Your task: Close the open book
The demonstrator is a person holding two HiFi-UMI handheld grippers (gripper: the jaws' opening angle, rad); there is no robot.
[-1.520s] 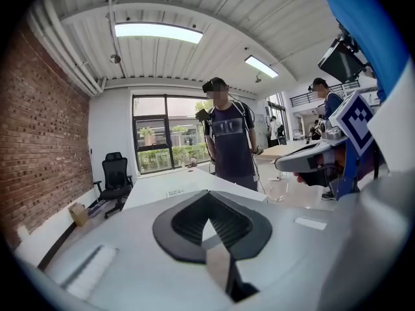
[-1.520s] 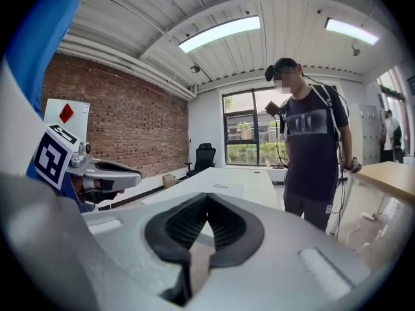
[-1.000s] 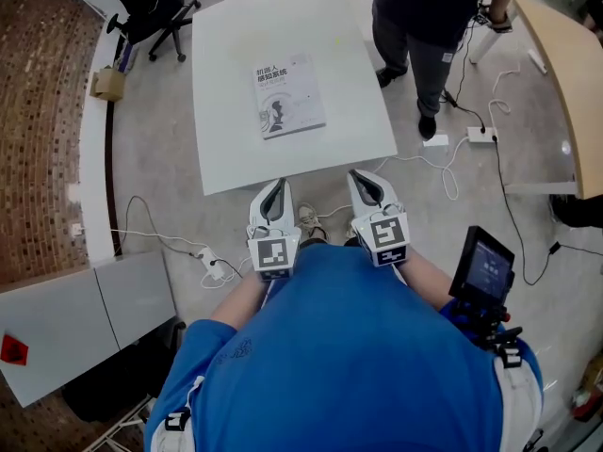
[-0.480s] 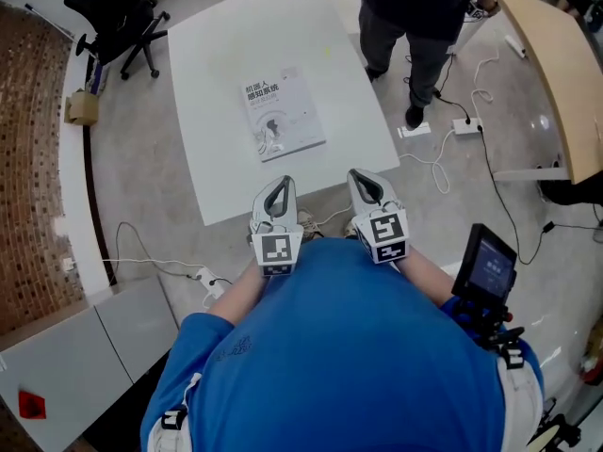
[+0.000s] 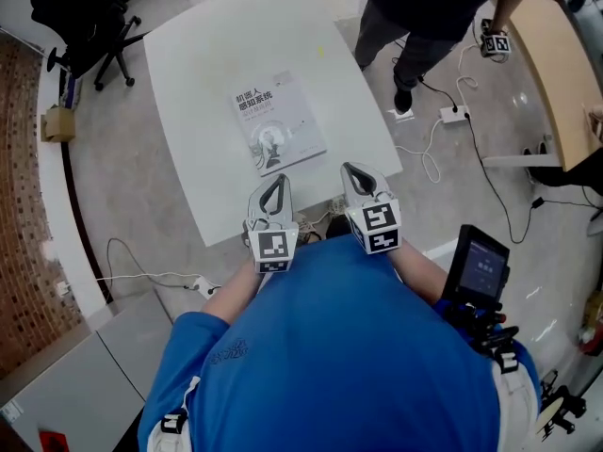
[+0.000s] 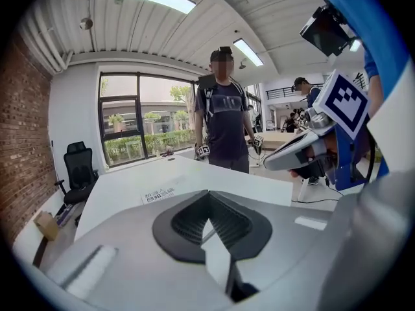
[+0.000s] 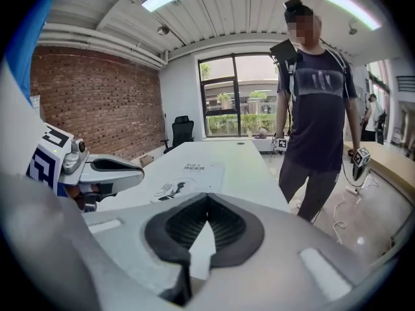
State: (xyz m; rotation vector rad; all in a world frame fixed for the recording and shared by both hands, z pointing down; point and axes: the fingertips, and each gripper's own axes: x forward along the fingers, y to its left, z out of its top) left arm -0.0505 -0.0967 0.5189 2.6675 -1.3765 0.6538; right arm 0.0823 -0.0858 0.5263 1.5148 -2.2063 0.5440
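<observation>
- Head view: the book (image 5: 276, 122) lies flat on the white table (image 5: 217, 55), cover up and apparently already shut. My left claw (image 5: 275, 185) and right claw (image 5: 350, 169) hover short of the book's near edge, touching nothing.
- Left gripper view: my jaws meet at the tips, empty, with the book ahead.
- Right gripper view: my jaws are likewise pinched together on nothing. The book looks like a thin, light paperback with a bendy, slick cover, so I'd press or pinch at the cover's free edge.

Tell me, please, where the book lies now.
In the head view the book lies flat on the white table, towards its near edge, just beyond the left gripper and right gripper, touching neither.
</observation>
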